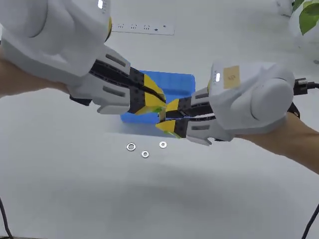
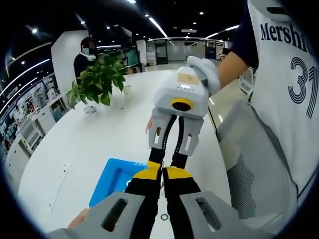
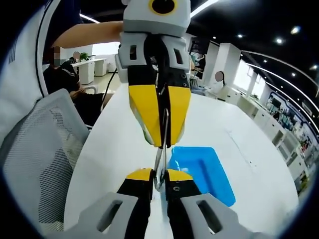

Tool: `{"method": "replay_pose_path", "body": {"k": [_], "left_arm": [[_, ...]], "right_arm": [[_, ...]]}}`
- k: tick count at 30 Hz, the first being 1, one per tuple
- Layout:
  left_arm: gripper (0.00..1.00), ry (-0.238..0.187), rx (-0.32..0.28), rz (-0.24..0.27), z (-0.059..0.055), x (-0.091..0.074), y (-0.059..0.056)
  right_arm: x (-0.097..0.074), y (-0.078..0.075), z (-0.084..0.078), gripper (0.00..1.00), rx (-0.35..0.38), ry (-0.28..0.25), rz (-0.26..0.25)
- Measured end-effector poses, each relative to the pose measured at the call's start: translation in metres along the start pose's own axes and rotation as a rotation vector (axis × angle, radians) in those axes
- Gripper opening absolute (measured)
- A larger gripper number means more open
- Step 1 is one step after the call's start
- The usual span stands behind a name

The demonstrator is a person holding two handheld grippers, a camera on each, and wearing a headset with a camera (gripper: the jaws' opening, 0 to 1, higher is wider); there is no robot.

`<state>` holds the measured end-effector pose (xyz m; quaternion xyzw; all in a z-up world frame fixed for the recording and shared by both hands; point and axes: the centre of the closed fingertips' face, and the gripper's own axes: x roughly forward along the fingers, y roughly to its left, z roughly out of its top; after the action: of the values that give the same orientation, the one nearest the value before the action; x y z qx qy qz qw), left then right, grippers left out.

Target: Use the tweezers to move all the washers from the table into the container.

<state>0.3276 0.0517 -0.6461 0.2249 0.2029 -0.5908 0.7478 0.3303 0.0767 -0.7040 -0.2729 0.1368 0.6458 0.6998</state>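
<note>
Silver tweezers (image 3: pixel 160 159) run between the two grippers, which meet tip to tip above the blue container (image 1: pixel 172 84). My left gripper (image 1: pixel 158 102) comes in from the upper left, its yellow jaws shut on the tweezers' upper part. My right gripper (image 1: pixel 167 122) comes in from the right, its jaws closed around the lower end. Three small metal washers (image 1: pixel 130 147), (image 1: pixel 145 154), (image 1: pixel 163 145) lie on the white table just in front of the container. One washer (image 2: pixel 164 217) shows between the left gripper's fingers, beside the container (image 2: pixel 112 181).
A printed paper strip (image 1: pixel 142 27) lies at the table's far side, and a green plant (image 1: pixel 309 17) stands at the back right. A grey mesh chair (image 2: pixel 249 169) is at the table's edge. The table (image 1: pixel 75 189) is bare white in front.
</note>
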Motion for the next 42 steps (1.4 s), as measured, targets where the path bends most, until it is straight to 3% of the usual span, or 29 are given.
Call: {"method": "replay_pose_path", "body": {"k": [6,13,22,28,36,42], "left_arm": [[0.06,-0.010,0.020,0.025,0.008,-0.008,0.012],[0.07,-0.008,0.040,0.050,0.011,-0.012,0.035],[0.06,0.002,0.067,0.060,0.004,-0.003,0.054],[0.06,0.013,0.038,0.054,-0.014,0.003,0.063],[0.07,-0.016,-0.043,0.075,-0.042,0.009,0.079],[0.07,0.012,-0.067,0.070,-0.061,0.017,0.088]], "right_arm": [[-0.001,-0.015,0.013,0.10,-0.033,-0.010,-0.019],[0.003,-0.039,0.020,0.10,-0.046,-0.029,-0.046],[0.015,-0.060,0.009,0.10,-0.053,-0.015,-0.047],[0.030,-0.062,-0.002,0.10,-0.049,-0.002,-0.021],[0.057,-0.073,-0.022,0.10,-0.018,0.016,-0.003],[0.073,-0.073,-0.035,0.10,0.024,0.027,0.009]]}}
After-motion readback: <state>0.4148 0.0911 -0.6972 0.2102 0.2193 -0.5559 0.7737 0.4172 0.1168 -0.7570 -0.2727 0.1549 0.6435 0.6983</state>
